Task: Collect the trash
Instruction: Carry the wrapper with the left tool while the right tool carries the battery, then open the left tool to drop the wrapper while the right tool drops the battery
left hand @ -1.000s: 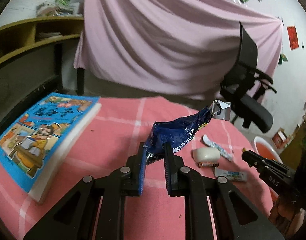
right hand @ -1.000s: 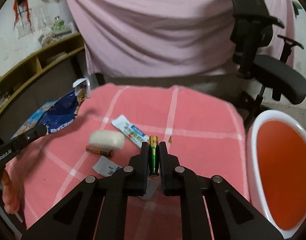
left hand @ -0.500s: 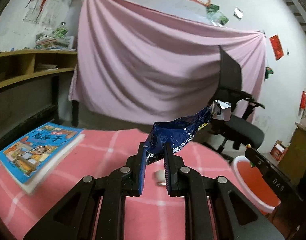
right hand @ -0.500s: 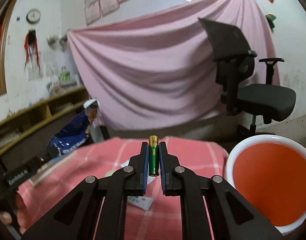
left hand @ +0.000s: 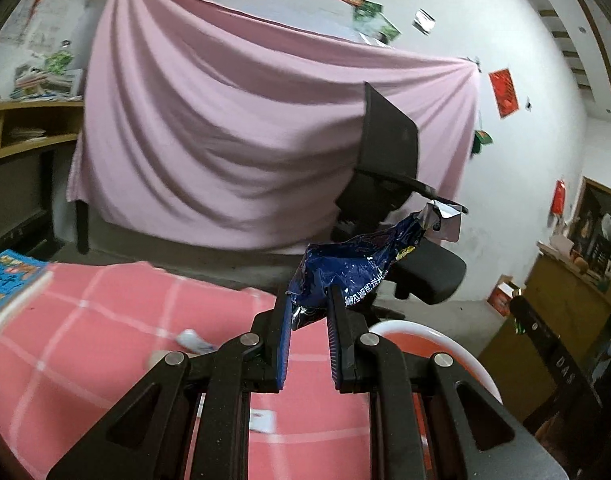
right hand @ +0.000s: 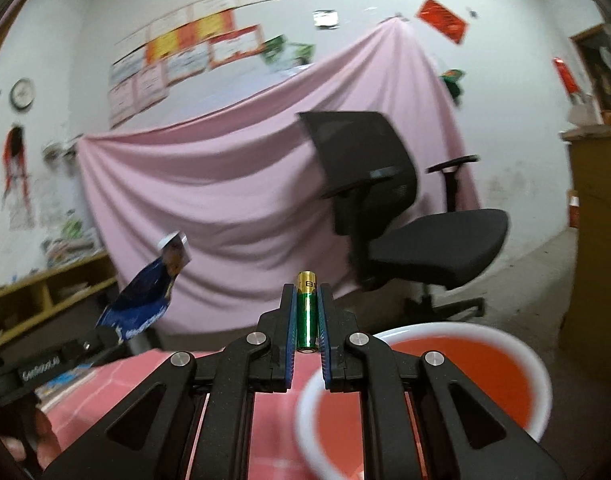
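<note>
While the left gripper clamps a crumpled blue wrapper, the right gripper clamps 1 green battery above a red basin; tabletop litter is blurred, basin rim partly hidden.

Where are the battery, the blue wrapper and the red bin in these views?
battery [right hand: 307, 312]: right wrist view, green body between the pads.
blue wrapper [left hand: 345, 270]: left wrist view, crumpled blue middle above the pads.
red bin [right hand: 539, 364]: right wrist view, white rim, right side.
</note>
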